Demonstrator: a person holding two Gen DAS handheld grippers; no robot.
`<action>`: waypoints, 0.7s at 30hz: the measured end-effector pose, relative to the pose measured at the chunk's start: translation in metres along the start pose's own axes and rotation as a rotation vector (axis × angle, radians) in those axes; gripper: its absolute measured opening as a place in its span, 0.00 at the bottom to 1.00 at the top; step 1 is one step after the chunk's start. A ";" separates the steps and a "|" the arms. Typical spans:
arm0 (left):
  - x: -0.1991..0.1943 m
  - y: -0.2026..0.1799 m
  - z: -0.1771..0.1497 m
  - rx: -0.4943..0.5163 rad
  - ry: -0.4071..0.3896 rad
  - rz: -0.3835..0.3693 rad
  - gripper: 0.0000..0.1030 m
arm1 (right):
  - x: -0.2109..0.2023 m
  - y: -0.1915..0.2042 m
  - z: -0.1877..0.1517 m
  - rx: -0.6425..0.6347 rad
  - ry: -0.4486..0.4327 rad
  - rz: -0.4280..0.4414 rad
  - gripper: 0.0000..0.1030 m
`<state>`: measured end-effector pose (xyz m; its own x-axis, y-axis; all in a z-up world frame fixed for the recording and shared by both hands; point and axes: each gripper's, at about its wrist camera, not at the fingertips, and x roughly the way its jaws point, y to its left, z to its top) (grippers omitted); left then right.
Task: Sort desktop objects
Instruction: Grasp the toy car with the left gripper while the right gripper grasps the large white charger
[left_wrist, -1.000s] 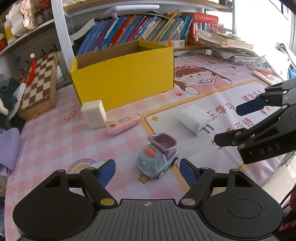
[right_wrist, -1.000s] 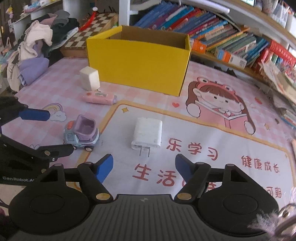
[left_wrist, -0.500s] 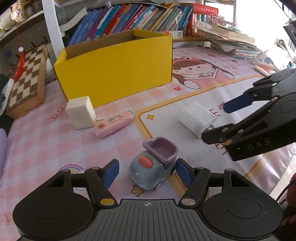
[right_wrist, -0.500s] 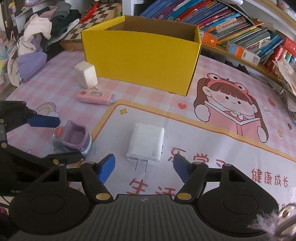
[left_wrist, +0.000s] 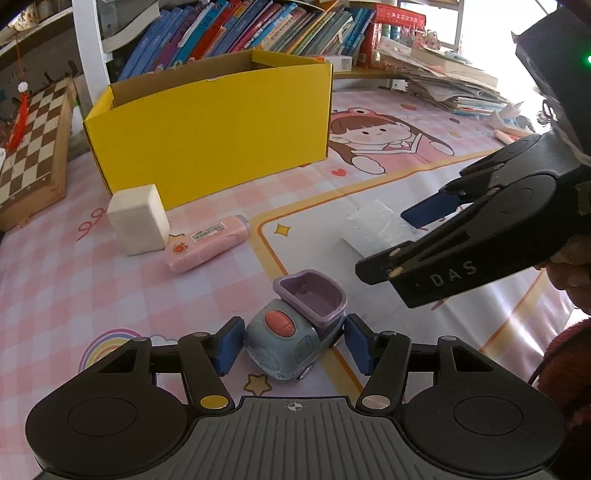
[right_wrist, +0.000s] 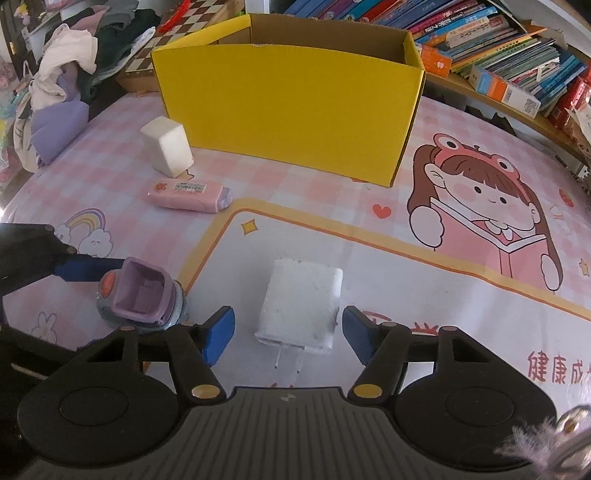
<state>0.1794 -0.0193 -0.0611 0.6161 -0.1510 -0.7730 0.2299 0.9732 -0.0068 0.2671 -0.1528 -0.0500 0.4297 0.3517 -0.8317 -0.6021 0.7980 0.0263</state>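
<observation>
Your left wrist camera sits low over the counter (left_wrist: 55, 266), looking forward along its fingers (left_wrist: 229, 343) toward the yellow box (left_wrist: 210, 129) and bookshelf (left_wrist: 258, 29) beyond. It is very close: the toy truck (left_wrist: 295, 328) lies between those fingers, and the right gripper (left_wrist: 399, 236) crosses ahead to their right.

Your right wrist camera looks forward and down from slightly higher, with the white charger (right_wrist: 301, 306) between its fingers (right_wrist: 218, 332). The left gripper (right_wrist: 74, 284) shows at the left edge.

Both views share the truck, charger, box, pink case (left_wrist: 207, 243) and white block (left_wrist: 138, 225).
</observation>
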 end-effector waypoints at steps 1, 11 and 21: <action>0.000 0.001 0.000 -0.003 0.002 -0.001 0.57 | 0.001 0.000 0.001 0.001 0.002 0.002 0.59; -0.010 0.018 -0.001 -0.082 0.008 0.027 0.56 | 0.010 -0.003 0.005 0.028 0.026 -0.017 0.50; -0.017 0.020 0.002 -0.100 -0.014 0.043 0.56 | 0.007 -0.001 0.004 0.011 0.030 -0.007 0.42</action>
<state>0.1750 0.0027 -0.0474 0.6348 -0.1102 -0.7647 0.1269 0.9912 -0.0375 0.2734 -0.1496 -0.0533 0.4131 0.3311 -0.8484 -0.5919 0.8056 0.0262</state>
